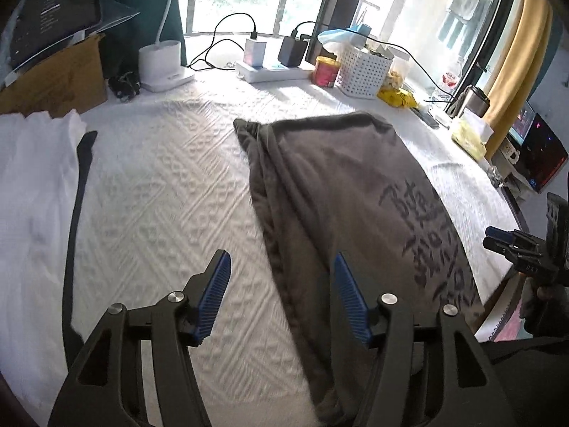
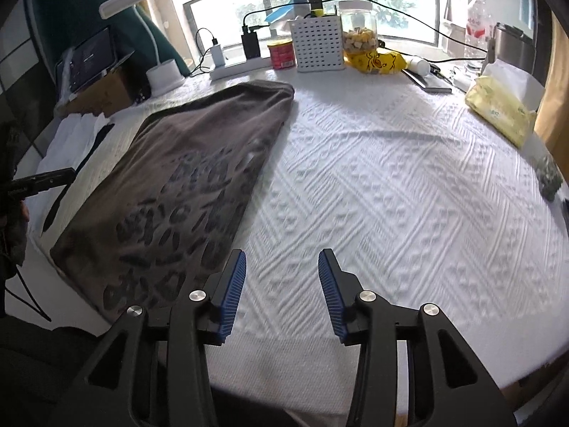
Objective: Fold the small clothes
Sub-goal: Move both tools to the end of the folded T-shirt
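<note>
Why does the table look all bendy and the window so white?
Left wrist view: the fisheye lens curves the table edges, the window is washed out by daylight, and the grey shirt looks a little smeared. Right wrist view: same bending, bright window glare, and the shirt's print is blurry near the tool.

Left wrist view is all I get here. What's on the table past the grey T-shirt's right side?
Observer: A yellow tissue pack lies near the far right edge of the white textured cloth.
Operator: Is the other gripper holding anything?
Observer: No, the right gripper is open over bare cloth, beside the grey T-shirt.
Operator: What's in that jar by the white basket?
Observer: The clear jar holds pale chunky pieces, behind a yellow bag.
</note>
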